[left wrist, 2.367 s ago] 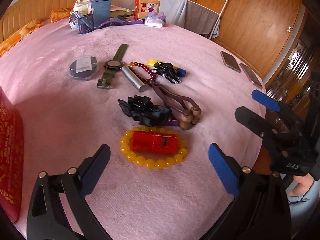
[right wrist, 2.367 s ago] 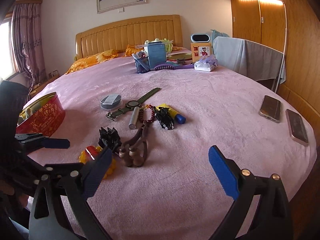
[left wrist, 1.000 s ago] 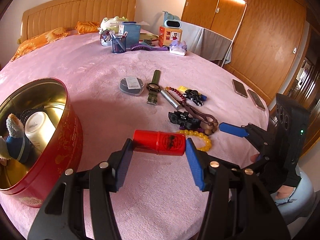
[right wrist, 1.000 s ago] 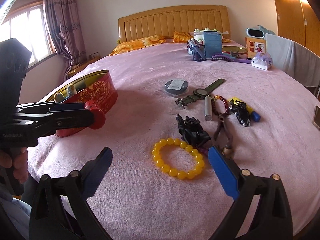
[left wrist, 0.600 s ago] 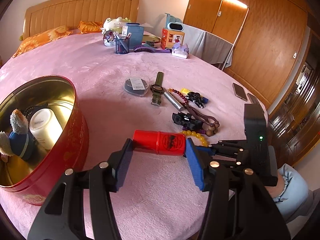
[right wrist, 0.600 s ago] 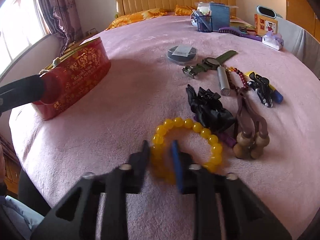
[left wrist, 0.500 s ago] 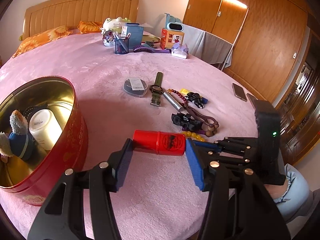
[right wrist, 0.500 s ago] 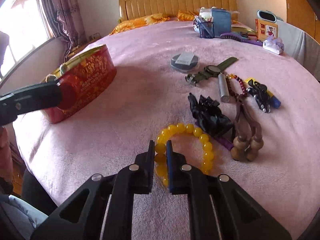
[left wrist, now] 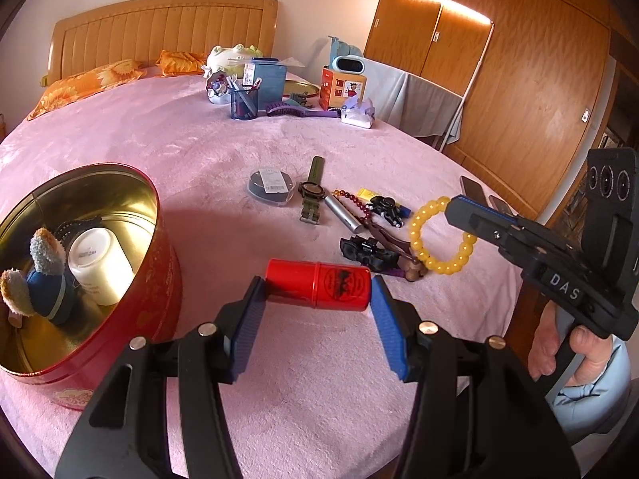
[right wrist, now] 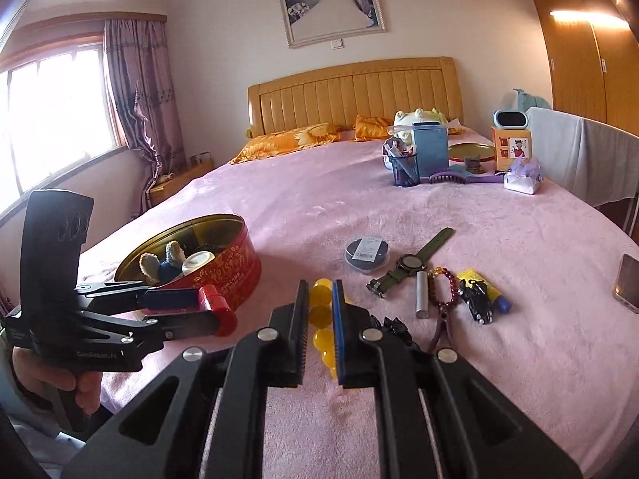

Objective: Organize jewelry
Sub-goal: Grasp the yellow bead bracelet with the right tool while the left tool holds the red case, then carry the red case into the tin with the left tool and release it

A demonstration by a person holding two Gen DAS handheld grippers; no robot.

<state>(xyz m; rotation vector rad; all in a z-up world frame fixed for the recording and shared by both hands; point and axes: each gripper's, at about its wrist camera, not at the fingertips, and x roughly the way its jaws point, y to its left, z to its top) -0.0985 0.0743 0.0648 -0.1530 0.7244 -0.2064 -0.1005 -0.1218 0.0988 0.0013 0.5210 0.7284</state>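
My left gripper is shut on a red cylinder case, held sideways above the pink bed just right of the open red tin. My right gripper is shut on a yellow bead bracelet and holds it lifted off the bed; the bracelet hangs from the right gripper in the left wrist view. The left gripper with the red case also shows in the right wrist view, beside the tin.
On the bed lie a green watch, a silver tube, a red bead bracelet, a black clip, a slingshot, a toy car and a round grey case. The tin holds a white cup and a plush toy. Phones lie at the right edge.
My right gripper closed on the yellow bracelet and lifted it off the bed. My left gripper kept hold of the red case near the tin.
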